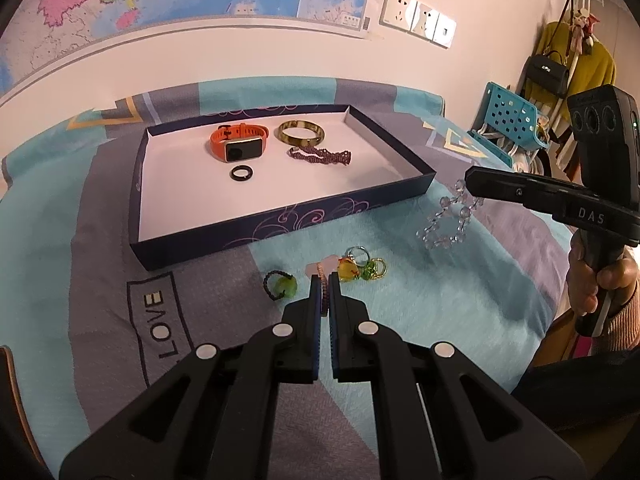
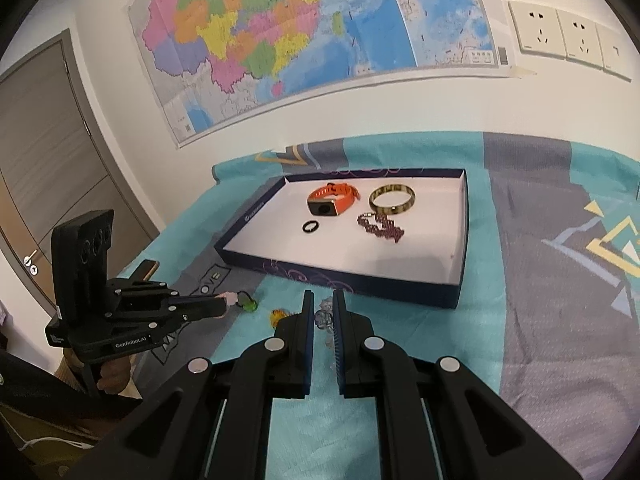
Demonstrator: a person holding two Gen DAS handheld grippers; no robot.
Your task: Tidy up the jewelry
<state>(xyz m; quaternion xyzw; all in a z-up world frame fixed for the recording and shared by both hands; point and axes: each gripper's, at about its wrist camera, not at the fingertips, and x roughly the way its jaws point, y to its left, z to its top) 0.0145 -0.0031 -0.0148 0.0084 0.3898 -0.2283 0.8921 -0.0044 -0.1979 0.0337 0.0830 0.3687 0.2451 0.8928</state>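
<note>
A shallow dark-blue box (image 1: 288, 220) with a white floor holds an orange watch (image 1: 239, 145), a gold bangle (image 1: 301, 132), a purple beaded bracelet (image 1: 320, 157) and a black ring (image 1: 241, 173). My left gripper (image 1: 324, 280) is shut on a pink beaded bracelet (image 1: 324, 294) with a pink charm (image 1: 320, 266), just above the cloth in front of the box. My right gripper (image 2: 321, 300) is shut on a clear crystal bracelet (image 1: 448, 220), which hangs above the cloth right of the box; it also shows in the right wrist view (image 2: 325, 318).
On the cloth in front of the box lie a green-stone ring (image 1: 280, 285), a yellow ring (image 1: 347, 271), a blue-clear ring (image 1: 357, 254) and a green ring (image 1: 374, 268). A teal basket (image 1: 508, 120) stands at the right. The bed meets the wall behind.
</note>
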